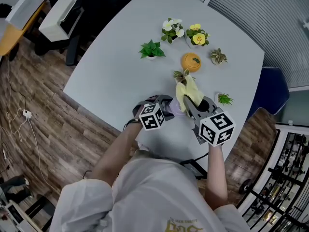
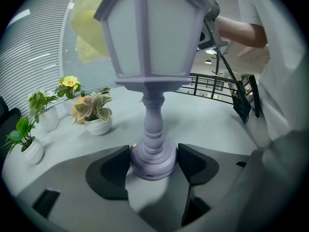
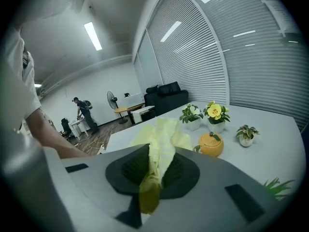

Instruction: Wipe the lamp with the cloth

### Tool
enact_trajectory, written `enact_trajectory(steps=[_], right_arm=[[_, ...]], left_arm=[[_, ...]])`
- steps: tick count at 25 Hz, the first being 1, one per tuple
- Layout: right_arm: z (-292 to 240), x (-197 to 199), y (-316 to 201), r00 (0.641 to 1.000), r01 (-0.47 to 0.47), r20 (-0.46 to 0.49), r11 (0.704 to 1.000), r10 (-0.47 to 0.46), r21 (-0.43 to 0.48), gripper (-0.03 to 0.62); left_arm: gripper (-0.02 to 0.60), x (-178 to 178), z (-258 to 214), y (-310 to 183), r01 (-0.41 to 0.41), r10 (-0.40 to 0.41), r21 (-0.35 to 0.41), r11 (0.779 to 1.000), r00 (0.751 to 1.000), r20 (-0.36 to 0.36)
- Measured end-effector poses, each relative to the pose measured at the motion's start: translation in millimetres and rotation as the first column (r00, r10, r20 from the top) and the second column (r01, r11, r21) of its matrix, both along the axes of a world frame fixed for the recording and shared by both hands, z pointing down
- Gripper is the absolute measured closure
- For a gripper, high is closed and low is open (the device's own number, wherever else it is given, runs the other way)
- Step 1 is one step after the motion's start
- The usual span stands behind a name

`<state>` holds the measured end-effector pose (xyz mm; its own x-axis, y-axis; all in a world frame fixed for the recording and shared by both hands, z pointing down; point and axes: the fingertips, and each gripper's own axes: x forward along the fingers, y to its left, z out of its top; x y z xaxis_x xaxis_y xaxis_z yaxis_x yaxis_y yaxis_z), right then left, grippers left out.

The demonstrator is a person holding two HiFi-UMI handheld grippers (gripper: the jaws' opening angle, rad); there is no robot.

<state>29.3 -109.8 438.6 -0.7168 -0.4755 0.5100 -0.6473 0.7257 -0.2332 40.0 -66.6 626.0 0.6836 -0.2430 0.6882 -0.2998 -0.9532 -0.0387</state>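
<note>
Two grippers engaged: the left gripper [image 2: 153, 161] clamps the lamp [image 2: 149, 57] by its base, the right gripper [image 3: 157, 170] pinches the cloth [image 2: 89, 30] at the lamp's ten o'clock; wiping looks barely begun.

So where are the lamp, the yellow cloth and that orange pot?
lamp [image 2: 152, 115]: left gripper view, on its stem.
yellow cloth [image 3: 163, 135]: right gripper view, on its upper fold.
orange pot [image 3: 211, 147]: right gripper view, on its round body.

A white-flowered plant [image 1: 172, 29] and a yellow-flowered plant [image 1: 198, 35] are standing side by side on the grey tabletop [image 1: 111, 76], with a leafy green plant [image 1: 152, 50] nearby. An orange pumpkin-shaped pot [image 1: 191, 62] is sitting near them, and a blue chair [image 1: 273, 88] is standing at the tabletop's edge.
</note>
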Motion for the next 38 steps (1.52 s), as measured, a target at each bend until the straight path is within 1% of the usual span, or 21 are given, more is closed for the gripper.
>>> enact_trajectory(steps=[6, 13, 22, 30, 33, 38], right_arm=[[-2.0, -8.9, 0.0, 0.999, 0.049, -0.013, 0.999, -0.049, -0.006, 0.548], [-5.6, -19.2, 3.5, 0.993, 0.101, -0.062, 0.995, -0.099, 0.024, 0.548], [-6.0, -29.1, 9.2, 0.975, 0.144, -0.19, 0.98, -0.116, 0.139, 0.548], [-9.4, -37.8, 20.6, 0.936, 0.215, -0.33, 0.942, -0.123, 0.259, 0.548], [-9.9, -38.4, 24.3, 0.928, 0.233, -0.351, 0.932, -0.128, 0.278, 0.548], [-11.6, -39.3, 28.7, 0.927, 0.246, -0.348, 0.926, -0.138, 0.286, 0.548]], left_arm=[[0.264, -0.2, 0.2, -0.4, 0.0, 0.0, 0.0, 1.0, 1.0, 0.003], [0.264, 0.3, 0.0, -0.6, 0.001, -0.001, -0.004, 1.0, 1.0, 0.005], [0.264, -0.3, 1.8, -1.5, 0.0, 0.0, -0.002, 1.0, 1.0, 0.006], [0.264, 0.4, -0.2, -0.4, 0.0, 0.0, 0.001, 1.0, 1.0, 0.007], [0.264, 0.6, -0.7, 0.6, 0.0, 0.0, 0.001, 1.0, 1.0, 0.006], [0.264, 0.1, -0.6, 0.4, 0.0, 0.0, 0.0, 1.0, 1.0, 0.006]])
